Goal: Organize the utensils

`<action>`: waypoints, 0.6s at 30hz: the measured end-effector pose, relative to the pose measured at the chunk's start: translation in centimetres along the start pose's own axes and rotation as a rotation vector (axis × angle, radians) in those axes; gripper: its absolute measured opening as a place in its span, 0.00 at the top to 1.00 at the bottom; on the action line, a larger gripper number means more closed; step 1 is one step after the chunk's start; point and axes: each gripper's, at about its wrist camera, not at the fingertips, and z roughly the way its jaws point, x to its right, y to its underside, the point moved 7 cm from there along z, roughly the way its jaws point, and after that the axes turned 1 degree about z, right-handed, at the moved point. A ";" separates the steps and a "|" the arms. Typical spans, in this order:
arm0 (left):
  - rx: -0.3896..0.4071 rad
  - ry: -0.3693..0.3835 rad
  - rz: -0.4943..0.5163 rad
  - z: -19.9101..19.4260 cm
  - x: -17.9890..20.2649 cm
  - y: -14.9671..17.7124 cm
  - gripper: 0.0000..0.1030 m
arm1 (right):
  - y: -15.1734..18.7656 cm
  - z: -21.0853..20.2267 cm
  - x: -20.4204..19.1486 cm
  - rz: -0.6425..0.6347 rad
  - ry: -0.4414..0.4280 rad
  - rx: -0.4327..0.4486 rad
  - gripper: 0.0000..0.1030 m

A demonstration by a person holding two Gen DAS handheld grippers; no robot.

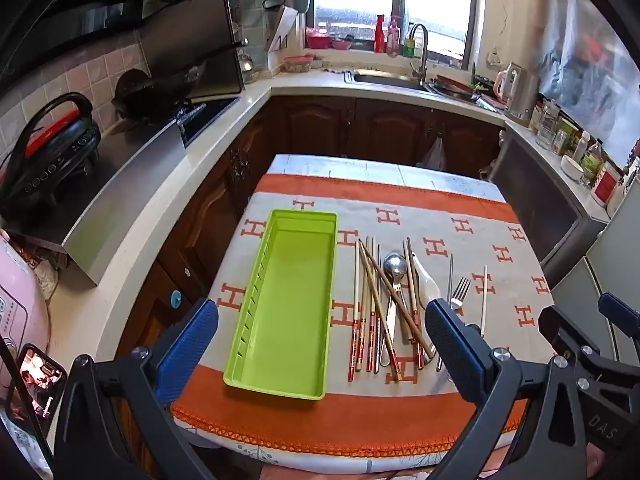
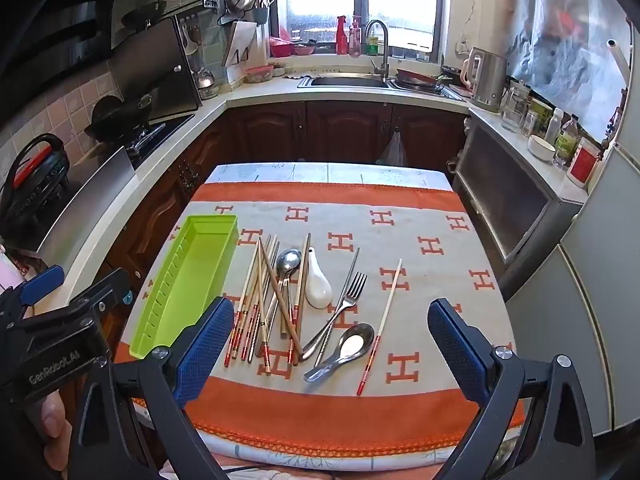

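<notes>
A green tray lies empty on the left of the cloth-covered table; it also shows in the right wrist view. To its right lies a pile of chopsticks, a steel spoon, a white ceramic spoon, a fork, a short steel spoon and a lone chopstick. My left gripper is open above the tray's near end. My right gripper is open above the near utensils. Both are empty.
Kitchen counters ring the table: a stove with a wok at left, a sink at the back, a kettle and jars at right. A fridge stands close to the table's right edge.
</notes>
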 end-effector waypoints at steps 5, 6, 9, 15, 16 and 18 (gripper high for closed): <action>-0.142 0.059 -0.004 3.2 -0.7 1.5 0.01 | 0.5 -0.2 0.3 0.014 0.001 0.010 0.04; -0.148 0.037 0.008 3.6 -0.1 1.7 0.01 | 0.8 0.3 0.6 0.022 -0.005 -0.009 0.04; -0.153 0.032 0.014 4.5 1.3 2.2 0.01 | -0.2 2.9 1.1 0.032 -0.016 -0.071 0.04; -0.171 0.031 0.027 5.1 3.2 1.6 0.01 | -0.3 4.2 2.3 0.058 -0.030 -0.053 0.04; -0.173 0.030 0.031 5.2 3.5 1.6 0.01 | -0.3 4.3 2.4 0.059 -0.032 -0.054 0.04; -0.174 0.034 0.030 5.1 3.7 1.4 0.01 | -0.4 4.3 2.4 0.059 -0.033 -0.059 0.04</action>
